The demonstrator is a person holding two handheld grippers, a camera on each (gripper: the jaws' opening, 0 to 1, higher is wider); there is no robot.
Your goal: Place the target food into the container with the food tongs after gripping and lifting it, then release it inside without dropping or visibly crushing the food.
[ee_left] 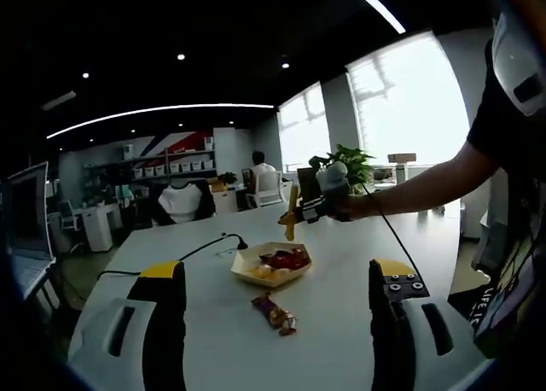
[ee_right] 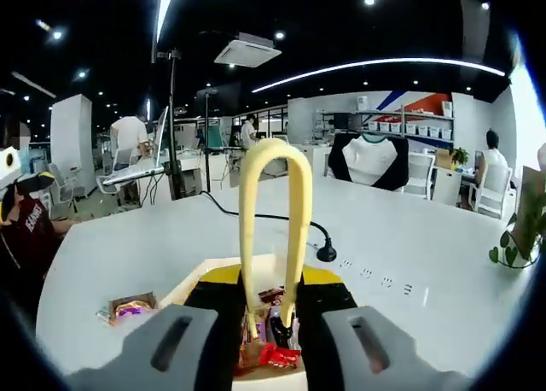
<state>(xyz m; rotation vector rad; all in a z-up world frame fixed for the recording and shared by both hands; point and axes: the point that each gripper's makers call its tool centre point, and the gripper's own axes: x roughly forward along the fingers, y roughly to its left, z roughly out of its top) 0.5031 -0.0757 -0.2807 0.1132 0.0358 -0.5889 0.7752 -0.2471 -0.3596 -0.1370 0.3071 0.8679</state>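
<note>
While the left gripper [ee_left: 277,323] hangs with jaws spread wide and empty over the white tabletop [ee_left: 358,254], a wrapped snack [ee_left: 275,312] lies between them, just short of the container [ee_left: 271,265]. The right gripper [ee_right: 271,318] clenches yellow tongs [ee_right: 273,229], whose tips seem to reach the wrappers inside; the grip itself is hidden. A black cable [ee_right: 256,213] trails behind.
</note>
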